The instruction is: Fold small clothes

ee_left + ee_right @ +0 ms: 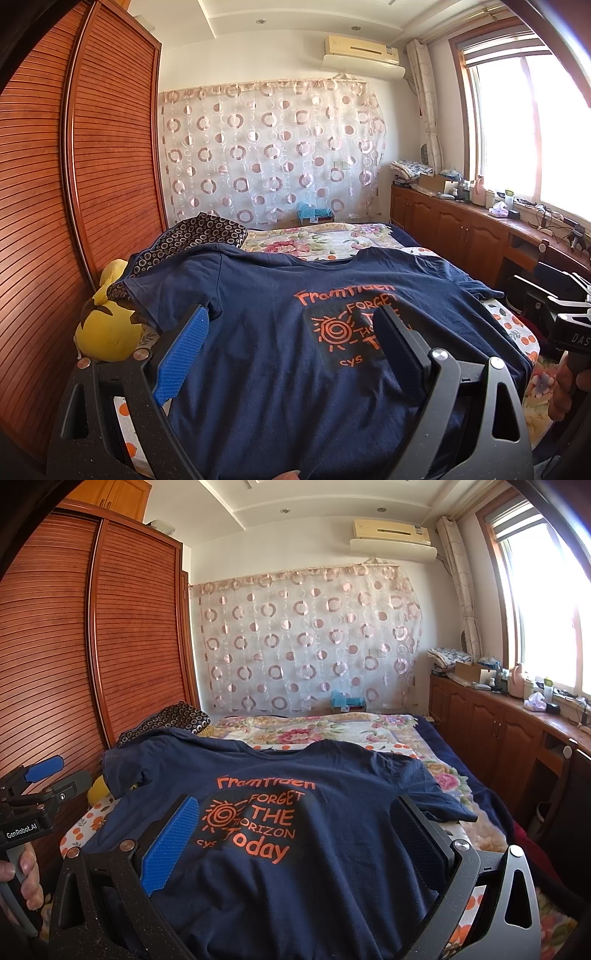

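Note:
A navy T-shirt point(288, 332) point(295, 878) with orange lettering lies spread flat, front up, on the bed, collar at the far end and both sleeves out. My left gripper point(295, 325) hovers over the shirt's lower left part with its jaws wide open and nothing between them. My right gripper point(295, 812) hangs over the lower middle of the shirt, also open and holding nothing. In the left wrist view the right gripper's body point(565, 314) shows at the right edge. The left gripper's body point(33, 794), held by a hand, shows at the left edge of the right wrist view.
The bed point(314, 236) has a floral cover. A yellow plush toy point(107, 328) and a dark ringed cushion point(199, 232) lie at its left side, against a slatted wooden wardrobe point(74, 177). Wooden cabinets point(491, 720) with clutter run under the window on the right.

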Available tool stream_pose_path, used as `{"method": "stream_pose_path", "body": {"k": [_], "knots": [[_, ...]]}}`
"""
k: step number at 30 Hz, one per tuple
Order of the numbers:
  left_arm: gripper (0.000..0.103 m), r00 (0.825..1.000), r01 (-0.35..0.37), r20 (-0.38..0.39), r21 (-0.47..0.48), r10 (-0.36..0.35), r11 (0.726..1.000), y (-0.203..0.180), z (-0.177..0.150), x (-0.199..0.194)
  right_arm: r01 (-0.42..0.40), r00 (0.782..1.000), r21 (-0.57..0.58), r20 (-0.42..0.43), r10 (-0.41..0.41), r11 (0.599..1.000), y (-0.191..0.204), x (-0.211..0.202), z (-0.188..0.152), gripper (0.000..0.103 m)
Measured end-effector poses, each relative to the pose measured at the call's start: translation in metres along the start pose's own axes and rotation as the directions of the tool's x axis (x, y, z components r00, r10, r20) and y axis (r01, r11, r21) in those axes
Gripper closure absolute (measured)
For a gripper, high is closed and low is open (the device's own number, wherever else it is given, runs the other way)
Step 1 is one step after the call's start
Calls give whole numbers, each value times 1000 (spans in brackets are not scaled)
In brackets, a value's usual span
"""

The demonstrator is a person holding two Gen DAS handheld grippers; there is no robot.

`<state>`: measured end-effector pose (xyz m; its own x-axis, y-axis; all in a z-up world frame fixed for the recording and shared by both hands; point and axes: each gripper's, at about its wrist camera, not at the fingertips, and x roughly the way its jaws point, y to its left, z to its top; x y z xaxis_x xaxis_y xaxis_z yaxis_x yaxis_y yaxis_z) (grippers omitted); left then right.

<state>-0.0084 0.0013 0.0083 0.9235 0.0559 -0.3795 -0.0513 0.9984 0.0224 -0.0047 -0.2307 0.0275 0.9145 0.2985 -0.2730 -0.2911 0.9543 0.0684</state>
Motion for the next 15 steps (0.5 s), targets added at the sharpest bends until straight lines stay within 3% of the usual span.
{"method": "stream_pose_path", "body": {"k": [15], "knots": [[12,1000,-1,3,2,1,1000,-1,-2,-1,-9,1000,8,8,9,1000,-1,1,0,0]]}}
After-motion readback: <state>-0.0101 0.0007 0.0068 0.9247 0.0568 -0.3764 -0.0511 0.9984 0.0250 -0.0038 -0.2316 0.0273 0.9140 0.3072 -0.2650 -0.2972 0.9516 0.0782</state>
